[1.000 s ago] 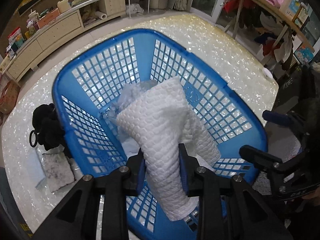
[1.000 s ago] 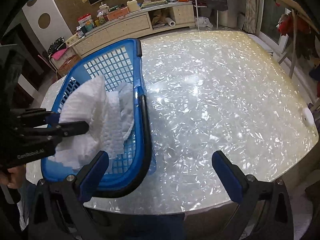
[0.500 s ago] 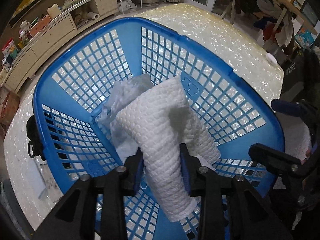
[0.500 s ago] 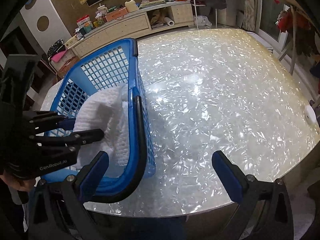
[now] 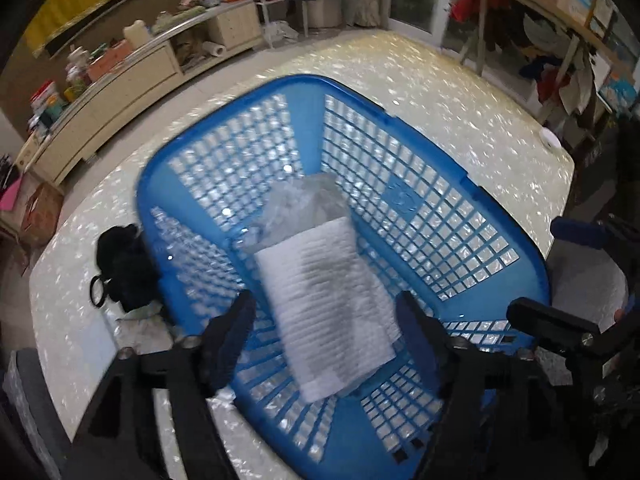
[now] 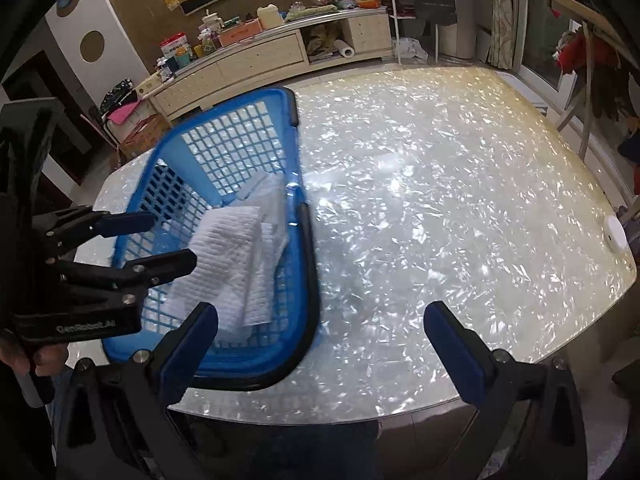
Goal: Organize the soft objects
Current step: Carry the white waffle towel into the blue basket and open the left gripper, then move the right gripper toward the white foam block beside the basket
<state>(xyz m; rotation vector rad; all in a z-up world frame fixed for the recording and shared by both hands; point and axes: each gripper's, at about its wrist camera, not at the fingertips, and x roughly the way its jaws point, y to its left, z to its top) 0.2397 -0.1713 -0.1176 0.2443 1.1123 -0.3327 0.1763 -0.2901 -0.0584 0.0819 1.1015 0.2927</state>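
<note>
A white waffle-textured towel (image 5: pixel 332 300) lies in the blue plastic laundry basket (image 5: pixel 420 216), partly over a pale crumpled cloth (image 5: pixel 304 204). My left gripper (image 5: pixel 328 320) is open just above the towel, its fingers on either side and apart from it. In the right wrist view the towel (image 6: pixel 232 256) and basket (image 6: pixel 236 148) sit at the left, with my left gripper (image 6: pixel 160 240) over them. My right gripper (image 6: pixel 320 340) is open and empty over the table's near edge, right of the basket.
A black soft item (image 5: pixel 124 268) and a flat pale cloth (image 5: pixel 136 328) lie on the pearly table (image 6: pixel 440 200) left of the basket. A small white disc (image 6: pixel 614 236) sits at the table's right edge. Cabinets and clutter stand beyond.
My left gripper has opened and let go of the white towel, which now lies in the basket. The left gripper has pulled back and up slightly. The right gripper has stayed open.
</note>
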